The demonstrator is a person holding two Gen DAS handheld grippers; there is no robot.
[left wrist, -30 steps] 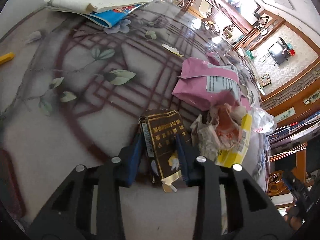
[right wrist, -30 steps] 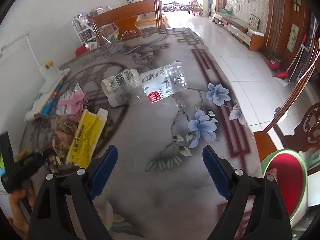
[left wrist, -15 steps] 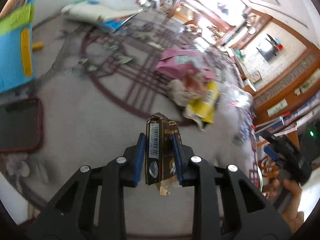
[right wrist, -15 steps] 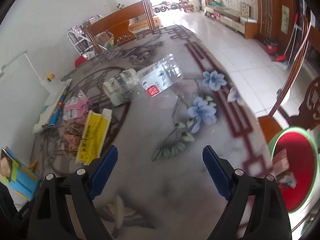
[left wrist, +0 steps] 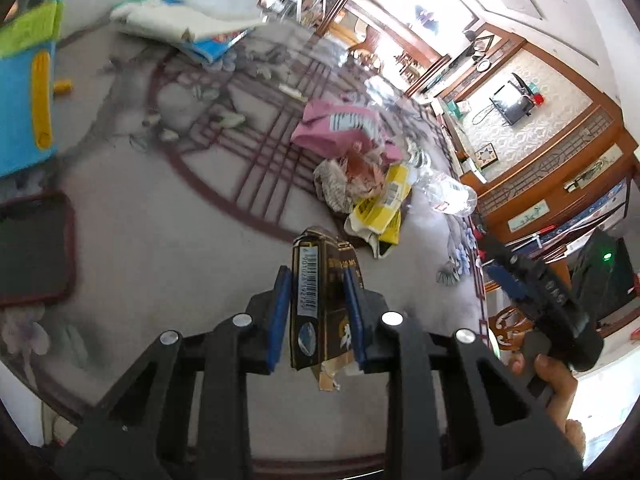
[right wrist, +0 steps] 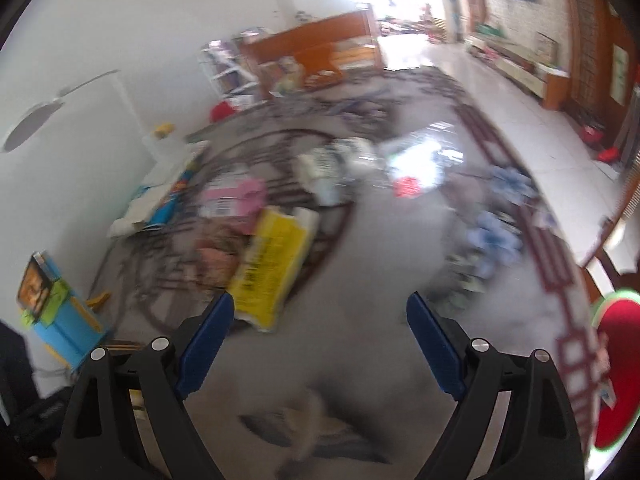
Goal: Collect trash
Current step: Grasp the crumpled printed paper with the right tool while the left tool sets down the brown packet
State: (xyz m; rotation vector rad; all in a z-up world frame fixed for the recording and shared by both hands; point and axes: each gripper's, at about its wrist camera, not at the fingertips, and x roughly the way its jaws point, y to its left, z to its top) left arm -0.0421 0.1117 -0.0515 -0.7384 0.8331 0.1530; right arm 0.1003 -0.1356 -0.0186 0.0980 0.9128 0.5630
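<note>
My left gripper [left wrist: 320, 284] is shut on a flattened dark brown and gold carton [left wrist: 316, 304], held above the patterned table [left wrist: 180, 272]. Beyond it lies a trash heap: a pink bag [left wrist: 344, 128], crumpled paper [left wrist: 352, 176], a yellow packet [left wrist: 384, 204] and a clear plastic bottle [left wrist: 448, 194]. My right gripper [right wrist: 320, 312] is open with nothing between its fingers, low over the table, its left pad close to the yellow packet [right wrist: 272, 264]. That blurred view also holds the pink bag [right wrist: 236, 200] and the bottle [right wrist: 412, 168]. The right gripper's body [left wrist: 536, 296] shows in a hand at the left view's right edge.
A blue and green box [left wrist: 28, 92] and a dark red-edged tray [left wrist: 32, 248] stand at the table's left. Books and papers [left wrist: 188, 28] lie at the back. A red bin with a green rim [right wrist: 616, 368] sits below the table's right edge, beside a wooden chair.
My left gripper closed on the carton, lifted it off the table and drew it back from the heap. My right gripper swung left toward the yellow packet, still open.
</note>
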